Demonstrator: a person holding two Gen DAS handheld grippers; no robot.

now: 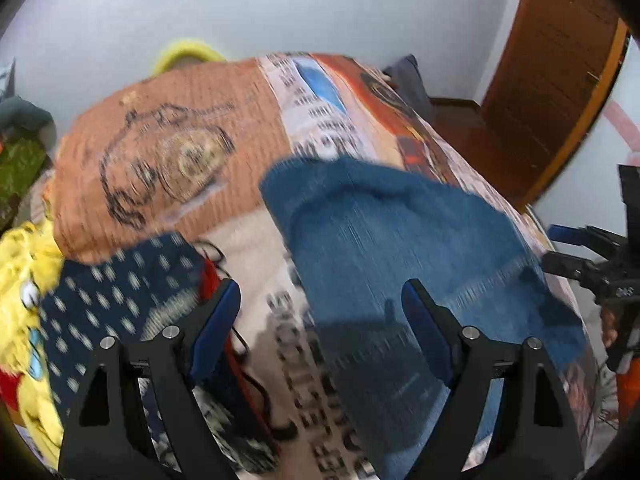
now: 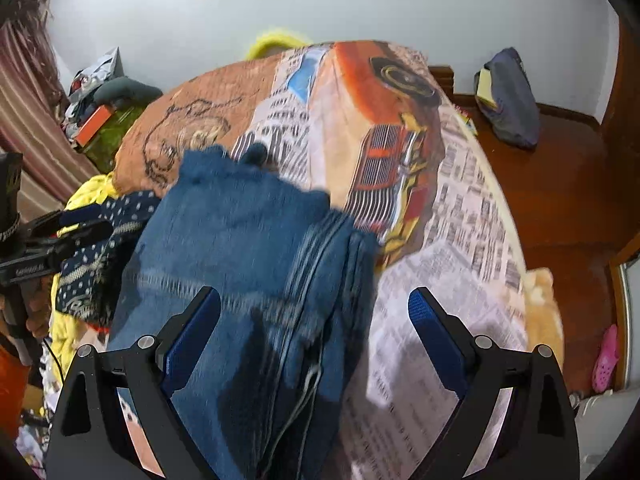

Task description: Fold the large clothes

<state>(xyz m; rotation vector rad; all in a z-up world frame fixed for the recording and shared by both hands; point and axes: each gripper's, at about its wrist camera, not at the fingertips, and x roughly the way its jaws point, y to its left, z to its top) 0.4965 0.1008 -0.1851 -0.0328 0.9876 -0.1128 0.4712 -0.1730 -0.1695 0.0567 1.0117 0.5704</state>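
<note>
A folded pair of blue denim jeans [image 2: 248,264] is seen lying on a bed covered by a printed bedspread with newspaper text and an orange car picture [image 2: 404,148]. In the right wrist view the jeans run from 6 o'clock up to about 11 o'clock of the frame, with a stitched seam and layered edges along their right side. The right tool [image 2: 314,300] is held above the jeans with its blue-padded fingers wide apart and nothing gripped; one pad is over the denim, the other over the bedspread at 4 o'clock.

In the left wrist view the left tool [image 1: 322,294] is likewise spread apart and empty, with the jeans [image 1: 400,248] under its right finger and the bedspread [image 1: 272,264] under the gap. A navy cloth with white dots [image 1: 120,300] lies at 8 o'clock, touching a yellow plush toy [image 1: 24,292] at 9 o'clock. An orange quilted blanket with a dark line drawing [image 1: 160,152] is spread at 10 o'clock, beyond the dotted cloth. The right tool [image 1: 560,252] is visible at 3 o'clock, past the edge of the jeans.

Both views are blurred. A brown wooden floor [image 2: 560,208] is seen at 3 o'clock in the right view, with a dark blue bag [image 2: 512,100] against the wall at 2 o'clock and a pink slipper [image 2: 606,358] at 4 o'clock.
</note>
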